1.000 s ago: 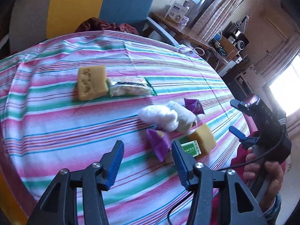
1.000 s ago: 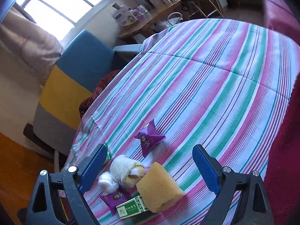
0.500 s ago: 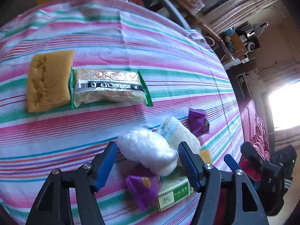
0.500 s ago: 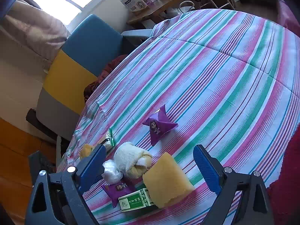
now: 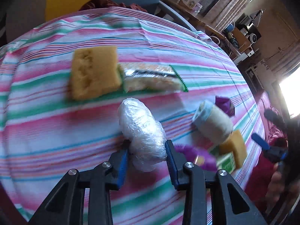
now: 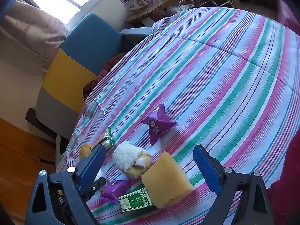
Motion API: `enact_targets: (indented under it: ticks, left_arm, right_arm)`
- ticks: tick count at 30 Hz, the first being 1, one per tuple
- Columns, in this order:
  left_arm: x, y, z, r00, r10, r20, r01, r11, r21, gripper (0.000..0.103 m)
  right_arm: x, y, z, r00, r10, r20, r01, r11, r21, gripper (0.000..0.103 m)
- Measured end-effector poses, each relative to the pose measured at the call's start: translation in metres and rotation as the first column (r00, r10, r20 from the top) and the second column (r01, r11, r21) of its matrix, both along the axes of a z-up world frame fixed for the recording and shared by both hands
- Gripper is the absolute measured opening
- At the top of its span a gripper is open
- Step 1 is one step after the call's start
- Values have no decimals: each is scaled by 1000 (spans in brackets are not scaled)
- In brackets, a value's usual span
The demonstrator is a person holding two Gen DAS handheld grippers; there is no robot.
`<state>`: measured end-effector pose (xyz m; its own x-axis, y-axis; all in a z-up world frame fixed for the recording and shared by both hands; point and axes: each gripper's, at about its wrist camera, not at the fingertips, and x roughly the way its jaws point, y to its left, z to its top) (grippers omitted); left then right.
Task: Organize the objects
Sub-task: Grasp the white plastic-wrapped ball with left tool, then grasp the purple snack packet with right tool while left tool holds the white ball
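A clear-plastic-wrapped white bundle [image 5: 142, 131] lies on the striped tablecloth [image 5: 46, 131]. My left gripper [image 5: 147, 153] is closing on its near end, and both blue pads touch its sides. Beyond it lie a yellow sponge [image 5: 93, 73] and a snack packet [image 5: 150, 78]. To the right are a rolled cloth [image 5: 213, 123], a purple pouch [image 5: 224, 105], a second sponge [image 5: 234, 148] and a green box [image 5: 226, 163]. My right gripper [image 6: 150, 150] hovers open above the rolled cloth [image 6: 129, 161], the sponge [image 6: 166, 180] and the green box [image 6: 135, 200]. A purple pouch [image 6: 159, 123] lies farther on.
A blue, yellow and grey chair [image 6: 75, 60] stands at the table's far side with a dark red cloth [image 5: 105, 1] on it. A wooden side table [image 6: 155, 9] holds boxes. The table edge [image 6: 281, 176] runs close on the right, with red fabric below.
My left gripper has come down and forward over the white bundle, and its jaws have narrowed from wide apart onto the bundle's sides. The right gripper has stayed open and almost still.
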<state>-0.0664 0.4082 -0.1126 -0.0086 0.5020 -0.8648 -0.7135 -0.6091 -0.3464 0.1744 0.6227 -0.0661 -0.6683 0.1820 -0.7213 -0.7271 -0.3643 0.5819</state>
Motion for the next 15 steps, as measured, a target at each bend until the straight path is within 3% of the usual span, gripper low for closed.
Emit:
enact_targets:
  ticks: [7, 15]
  left_arm:
    - [30, -60, 1, 998, -5, -58, 8, 999, 45, 35]
    - [35, -64, -1, 996, -20, -92, 25, 998, 55, 33]
  right_arm:
    - [-6, -2, -3, 999, 16, 45, -16, 1000, 9, 95]
    - [-29, -10, -1, 975, 105, 198, -122, 990, 77, 95]
